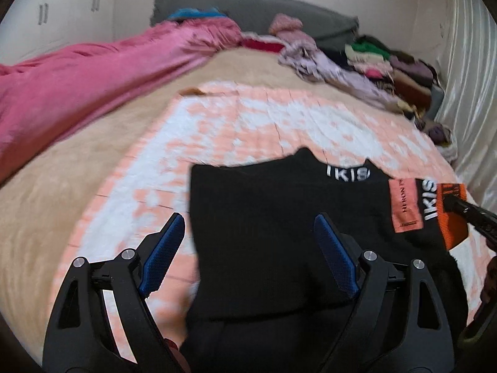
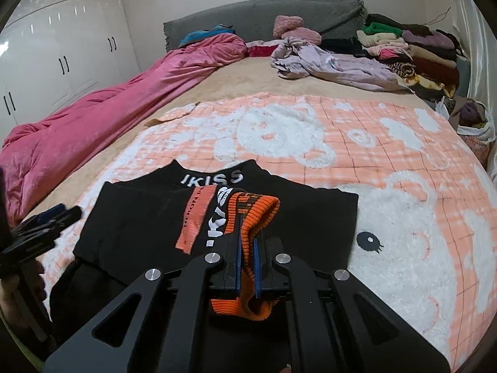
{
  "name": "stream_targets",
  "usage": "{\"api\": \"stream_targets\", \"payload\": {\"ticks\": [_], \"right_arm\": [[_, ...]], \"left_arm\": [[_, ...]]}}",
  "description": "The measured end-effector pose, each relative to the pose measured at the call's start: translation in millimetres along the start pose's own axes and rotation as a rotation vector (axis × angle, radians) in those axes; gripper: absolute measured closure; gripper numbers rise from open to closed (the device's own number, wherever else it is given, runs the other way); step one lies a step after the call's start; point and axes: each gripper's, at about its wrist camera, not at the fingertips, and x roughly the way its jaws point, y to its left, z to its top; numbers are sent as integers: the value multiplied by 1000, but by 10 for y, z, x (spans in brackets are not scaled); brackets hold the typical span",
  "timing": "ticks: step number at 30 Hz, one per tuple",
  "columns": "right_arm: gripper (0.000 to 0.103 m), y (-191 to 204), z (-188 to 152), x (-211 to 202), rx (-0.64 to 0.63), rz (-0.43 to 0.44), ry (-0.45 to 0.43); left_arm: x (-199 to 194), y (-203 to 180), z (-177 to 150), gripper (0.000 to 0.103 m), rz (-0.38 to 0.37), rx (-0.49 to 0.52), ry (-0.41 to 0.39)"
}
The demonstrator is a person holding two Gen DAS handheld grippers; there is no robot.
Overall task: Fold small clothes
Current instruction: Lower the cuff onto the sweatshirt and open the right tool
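While the left gripper point(image 1: 248, 233) hangs with jaws spread wide and empty over the black garment point(image 1: 264, 217), that garment lies flat on the peach-and-white blanket point(image 2: 388, 161). The right gripper point(image 2: 247, 242) is clamped on its orange ribbed cuff point(image 2: 257, 214), folded across the front.

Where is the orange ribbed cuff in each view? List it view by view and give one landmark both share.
Left wrist: the orange ribbed cuff is at the right edge, clamped by the right gripper entering from the right.
Right wrist: the cuff is at centre, pinched between the right gripper's blue pads.
Shared landmark: the white IKISS lettering on the black garment.
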Motion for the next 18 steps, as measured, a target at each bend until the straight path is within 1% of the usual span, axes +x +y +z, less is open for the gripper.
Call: {"api": "stream_targets", "payload": {"ticks": [4,8,15,18], "right_arm": [[98,-55,-5,38,-9,-24,12],[98,-130,-30,147,1,-53,44],[98,-192,-124,415,12,-106,113],[96,-274,-175,534,38,-115,141]], "left_arm": [[228,-17,-109,25,-6,21,43],[331,-10,-202,25,-2,35,66],[350,-3,-231,25,-6,41,63],[345,5,-240,25,-12,41,58]]}}
